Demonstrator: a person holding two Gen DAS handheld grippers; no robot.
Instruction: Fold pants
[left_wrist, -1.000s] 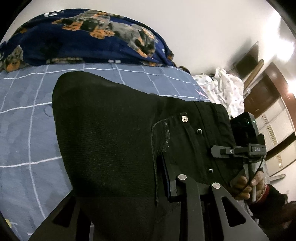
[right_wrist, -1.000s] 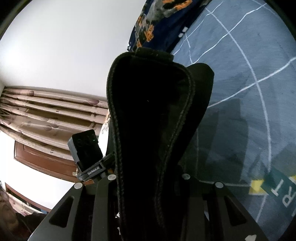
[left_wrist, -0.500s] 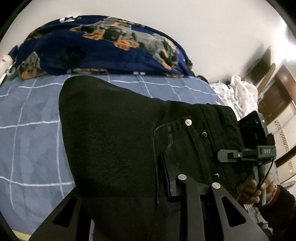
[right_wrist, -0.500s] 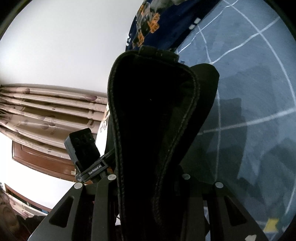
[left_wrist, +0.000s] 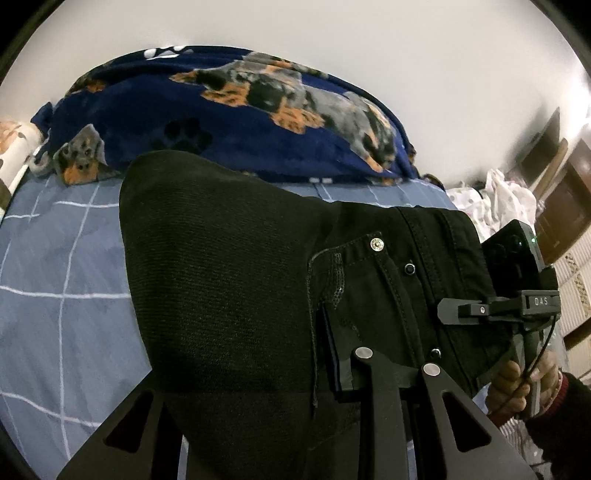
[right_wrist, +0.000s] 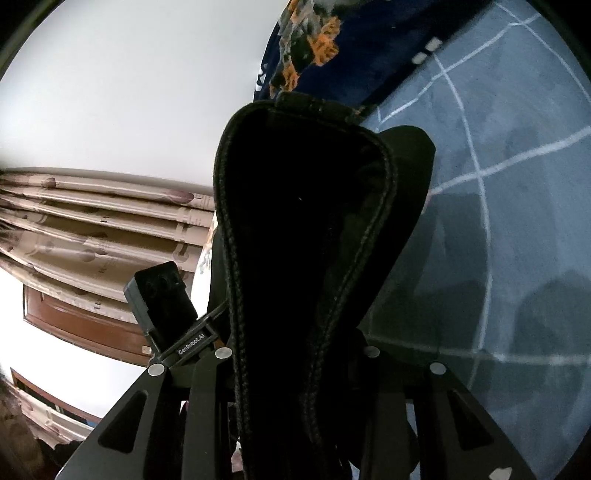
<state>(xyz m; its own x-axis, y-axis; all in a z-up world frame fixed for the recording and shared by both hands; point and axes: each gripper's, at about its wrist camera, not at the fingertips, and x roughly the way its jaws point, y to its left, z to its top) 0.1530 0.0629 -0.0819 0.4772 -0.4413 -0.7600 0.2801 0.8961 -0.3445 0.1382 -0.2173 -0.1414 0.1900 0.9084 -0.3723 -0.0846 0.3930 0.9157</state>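
Both the left gripper (left_wrist: 340, 373) and right gripper (right_wrist: 295, 369) are clamped on the waistband of the black denim pants (left_wrist: 229, 288), heavy, limp and best held there.

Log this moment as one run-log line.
step: fold pants | left gripper: shut on black pants at waistband | right gripper: shut on black pants | pants: held up above blue checked bedsheet | fold: not yet done

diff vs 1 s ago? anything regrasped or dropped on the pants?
No regrasp, nothing dropped. Both views have swung: in the left wrist view the dog-print blanket now sits more central and more of it shows, and in the right wrist view the blue checked bedsheet grid lines have shifted. Unchanged: the left hand-held gripper and right hand-held gripper stay clamped on the black pants, held up above the sheet.
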